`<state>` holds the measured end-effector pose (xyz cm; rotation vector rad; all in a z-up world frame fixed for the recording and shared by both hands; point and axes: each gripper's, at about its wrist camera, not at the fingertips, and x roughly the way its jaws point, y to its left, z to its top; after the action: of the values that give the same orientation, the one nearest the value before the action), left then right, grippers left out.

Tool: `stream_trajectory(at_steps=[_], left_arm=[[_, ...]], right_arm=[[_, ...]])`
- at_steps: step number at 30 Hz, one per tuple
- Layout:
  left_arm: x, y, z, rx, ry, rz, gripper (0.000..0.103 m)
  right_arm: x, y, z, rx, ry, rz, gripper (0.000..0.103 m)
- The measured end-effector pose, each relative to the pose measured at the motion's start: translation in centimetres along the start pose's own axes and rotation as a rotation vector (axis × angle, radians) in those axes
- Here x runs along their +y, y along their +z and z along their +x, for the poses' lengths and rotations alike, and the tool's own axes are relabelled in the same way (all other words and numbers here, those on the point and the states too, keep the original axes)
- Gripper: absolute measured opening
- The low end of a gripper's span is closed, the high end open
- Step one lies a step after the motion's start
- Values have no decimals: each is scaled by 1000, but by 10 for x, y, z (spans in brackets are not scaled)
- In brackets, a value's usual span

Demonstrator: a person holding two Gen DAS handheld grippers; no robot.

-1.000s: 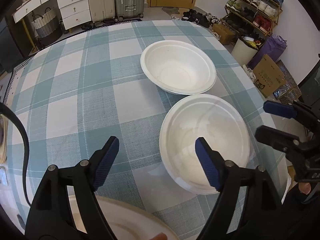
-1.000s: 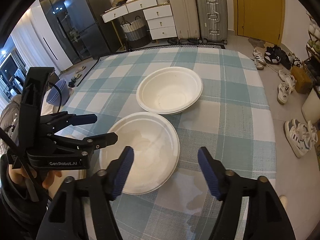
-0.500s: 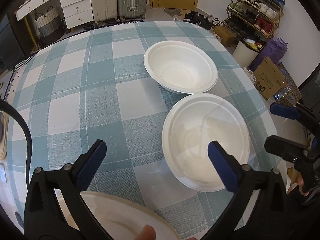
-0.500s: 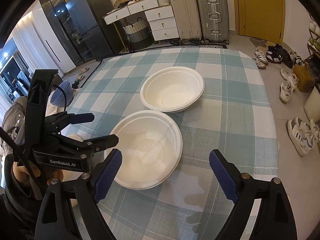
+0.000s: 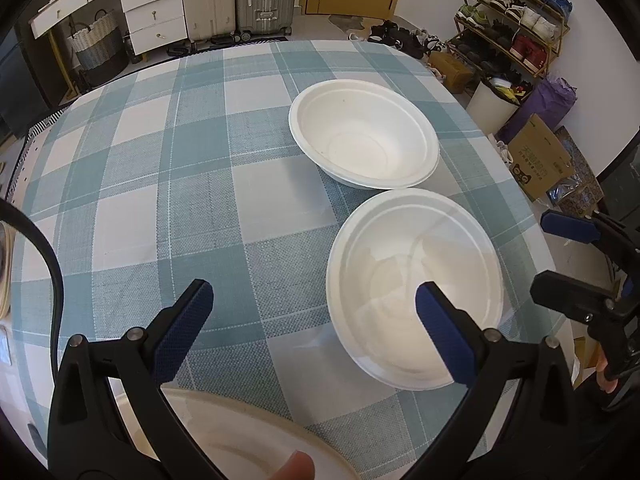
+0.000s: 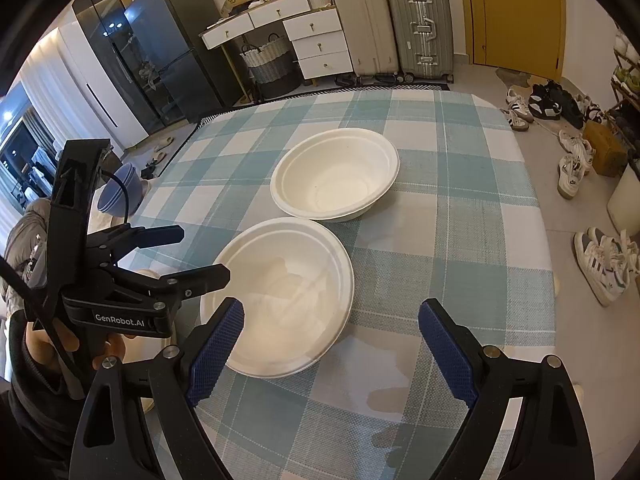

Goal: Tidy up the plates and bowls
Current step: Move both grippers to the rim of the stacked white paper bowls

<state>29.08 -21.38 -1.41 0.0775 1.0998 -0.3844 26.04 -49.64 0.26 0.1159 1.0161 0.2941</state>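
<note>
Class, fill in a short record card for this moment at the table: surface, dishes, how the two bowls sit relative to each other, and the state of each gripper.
Surface: table with checked cloth
Far bowl: white, upright, empty
Near bowl: white, upright, empty
Relation: side by side, rims meeting or nearly so; not nested
Plate: pale, at the near table edge
Left gripper: open, holding nothing, jaws just opened
Right gripper: open, holding nothing, jaws just opened

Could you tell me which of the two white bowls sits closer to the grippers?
The near bowl, partly behind the left gripper's fingertip; the far bowl lies beyond it.
</note>
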Motion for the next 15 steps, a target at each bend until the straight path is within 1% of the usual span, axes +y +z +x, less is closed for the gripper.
stream_trajectory(at_steps=[9,15], left_arm=[[-1,2,15,19,-11,6,100],[-1,4,28,44,-24,9,91]], right_arm=[[-5,0,15,24,8,16,91],[-8,2,29,50,17,26,91]])
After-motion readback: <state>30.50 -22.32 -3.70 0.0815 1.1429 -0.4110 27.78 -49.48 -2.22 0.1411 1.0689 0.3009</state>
